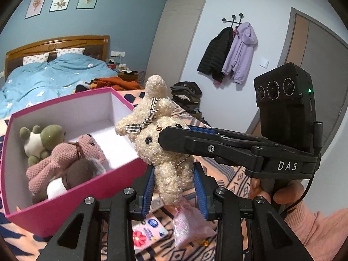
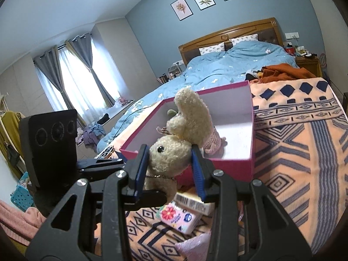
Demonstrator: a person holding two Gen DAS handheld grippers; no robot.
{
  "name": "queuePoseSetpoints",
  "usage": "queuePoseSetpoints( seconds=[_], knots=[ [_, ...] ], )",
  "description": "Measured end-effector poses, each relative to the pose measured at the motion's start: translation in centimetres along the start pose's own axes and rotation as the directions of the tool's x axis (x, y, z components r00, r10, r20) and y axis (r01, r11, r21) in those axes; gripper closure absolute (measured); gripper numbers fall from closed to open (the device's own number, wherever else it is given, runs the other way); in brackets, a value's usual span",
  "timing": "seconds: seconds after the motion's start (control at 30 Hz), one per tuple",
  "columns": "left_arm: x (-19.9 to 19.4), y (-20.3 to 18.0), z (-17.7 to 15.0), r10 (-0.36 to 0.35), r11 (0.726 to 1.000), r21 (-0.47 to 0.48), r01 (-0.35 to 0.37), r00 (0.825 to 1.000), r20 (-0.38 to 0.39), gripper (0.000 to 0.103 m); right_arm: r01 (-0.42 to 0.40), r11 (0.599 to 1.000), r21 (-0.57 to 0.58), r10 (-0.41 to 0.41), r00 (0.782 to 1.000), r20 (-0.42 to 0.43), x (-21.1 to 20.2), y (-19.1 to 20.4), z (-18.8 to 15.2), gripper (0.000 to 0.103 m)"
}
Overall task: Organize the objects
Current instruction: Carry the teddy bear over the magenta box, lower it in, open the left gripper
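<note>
Both grippers clamped on cream plush rabbit (image 1: 156, 143): left gripper (image 1: 174, 187) pinches its body, right gripper (image 2: 169, 169) its head. Rabbit hangs beside pink box (image 1: 91, 187), apparently clear of the patterned blanket (image 2: 293, 152). Other plushies (image 1: 65, 152) inside box.

Even soft indoor light, daylight glowing through the curtained window (image 2: 71, 82) and blown out there, faint shadows inside the box (image 1: 65, 117), heavy fisheye bending at the edges, dark corner vignette, near tool (image 2: 169, 174) arms slightly soft, rest sharp
</note>
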State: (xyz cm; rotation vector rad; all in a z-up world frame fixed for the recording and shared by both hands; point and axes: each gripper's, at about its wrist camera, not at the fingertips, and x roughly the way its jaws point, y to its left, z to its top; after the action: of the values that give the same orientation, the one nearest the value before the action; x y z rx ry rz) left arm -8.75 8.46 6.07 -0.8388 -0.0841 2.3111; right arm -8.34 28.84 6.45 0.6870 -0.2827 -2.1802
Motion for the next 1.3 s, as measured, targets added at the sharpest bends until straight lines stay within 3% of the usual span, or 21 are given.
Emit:
queuePoseSetpoints(
  seconds=[0.6,1.3],
  knots=[
    [3.0,3.7,3.0,0.070,0.996,-0.051,-0.071,0.997,-0.023,0.069,0.002,1.000,0.008,-0.002,0.999,-0.044,3.8,-2.3,3.6,0.062],
    [7.5,6.6,2.9,0.117,0.985,-0.116,-0.128,0.988,-0.100,0.069,0.127,0.991,-0.040,-0.132,0.977,-0.167,8.9,-5.4,4.6,0.062]
  ],
)
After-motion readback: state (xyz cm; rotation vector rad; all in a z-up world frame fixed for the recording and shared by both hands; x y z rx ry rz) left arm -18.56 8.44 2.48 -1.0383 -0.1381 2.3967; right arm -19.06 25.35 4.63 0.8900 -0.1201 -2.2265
